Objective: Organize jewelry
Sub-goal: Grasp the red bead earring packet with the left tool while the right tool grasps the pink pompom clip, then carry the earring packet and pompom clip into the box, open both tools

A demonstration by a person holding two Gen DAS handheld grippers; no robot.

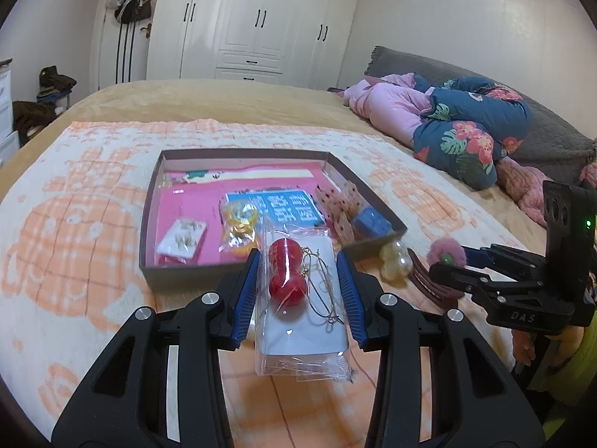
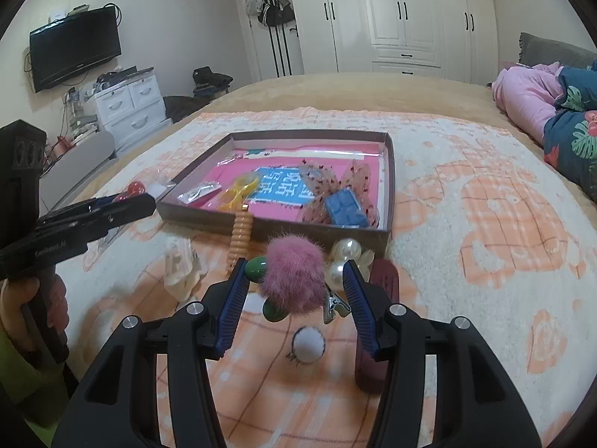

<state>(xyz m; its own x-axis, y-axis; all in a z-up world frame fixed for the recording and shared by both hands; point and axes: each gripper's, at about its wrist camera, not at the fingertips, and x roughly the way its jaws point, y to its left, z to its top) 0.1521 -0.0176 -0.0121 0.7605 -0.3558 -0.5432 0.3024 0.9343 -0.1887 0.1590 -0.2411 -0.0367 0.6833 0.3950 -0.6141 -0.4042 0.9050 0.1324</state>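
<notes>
The red ball earrings (image 1: 285,274) in their clear bag (image 1: 298,321) lay on the orange-and-white blanket (image 1: 74,224), just short of the tray's near wall, w/ your left gripper (image 1: 298,291) spread wide around the bag, blue pads (image 1: 246,295) apart from it on both sides, gripping nothing. At 12 o'clock from that bag sat the shallow brown tray (image 1: 179,272), holding a yellow piece in plastic (image 1: 240,226), a white earring card (image 1: 183,240), a blue printed card (image 1: 278,205) and a blue block (image 1: 371,224). In the right wrist view your right gripper (image 2: 294,291) was also open, fingers either side of the pink pompom clip (image 2: 293,280) w/o touching it; green beads (image 2: 257,268) sat at its 9 o'clock, pearl beads (image 2: 345,252) at 1 o'clock, a white pompom (image 2: 308,345) at 6 o'clock, a ribbed orange clip (image 2: 240,239) at 11 o'clock against the tray wall. A dark red clip (image 2: 373,321) lay beside the right finger. Can't tell if the pompom rested on the blanket or on other bits.
</notes>
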